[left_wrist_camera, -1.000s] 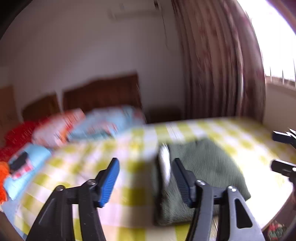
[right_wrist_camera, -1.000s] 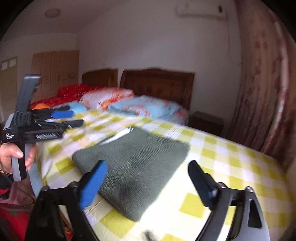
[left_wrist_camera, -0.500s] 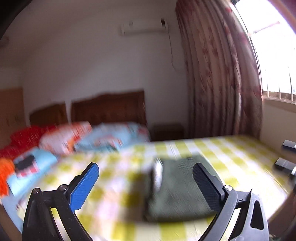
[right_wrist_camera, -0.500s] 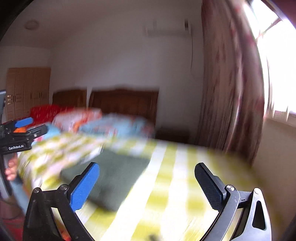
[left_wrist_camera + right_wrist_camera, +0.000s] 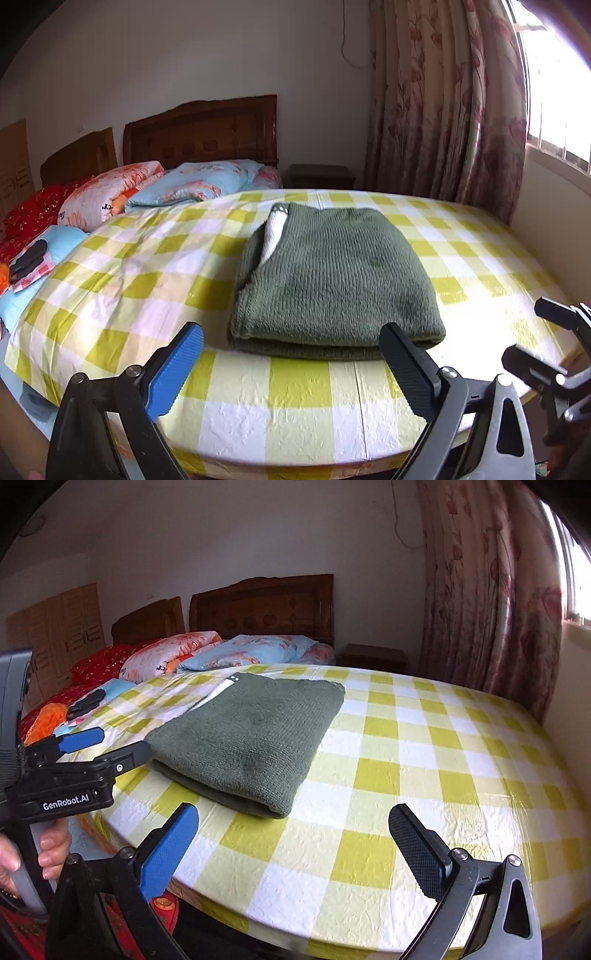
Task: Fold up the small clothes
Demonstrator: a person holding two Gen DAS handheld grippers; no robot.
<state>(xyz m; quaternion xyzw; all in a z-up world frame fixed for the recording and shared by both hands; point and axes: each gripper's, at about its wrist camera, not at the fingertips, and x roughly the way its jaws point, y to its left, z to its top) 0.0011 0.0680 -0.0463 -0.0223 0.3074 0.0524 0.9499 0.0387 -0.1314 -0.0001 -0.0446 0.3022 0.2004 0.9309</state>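
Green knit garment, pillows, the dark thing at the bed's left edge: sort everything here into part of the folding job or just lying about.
Part of the job:
green knit garment, folded on the checked sheet
left gripper, open, holding nothing
right gripper, open, holding nothing

Just lying about:
pillows
red bedding
dark object at the left edge
nightstand
curtain

- Left gripper (image 5: 291, 365) spread wide, holding nothing, near the bed's edge.
- Folded green garment (image 5: 336, 280) lies flat on the yellow checked sheet (image 5: 147, 273).
- Right gripper (image 5: 546, 339) at right edge.

bed (image 5: 295, 417) near edge cropped, sweater (image 5: 332, 280) underlayers hidden
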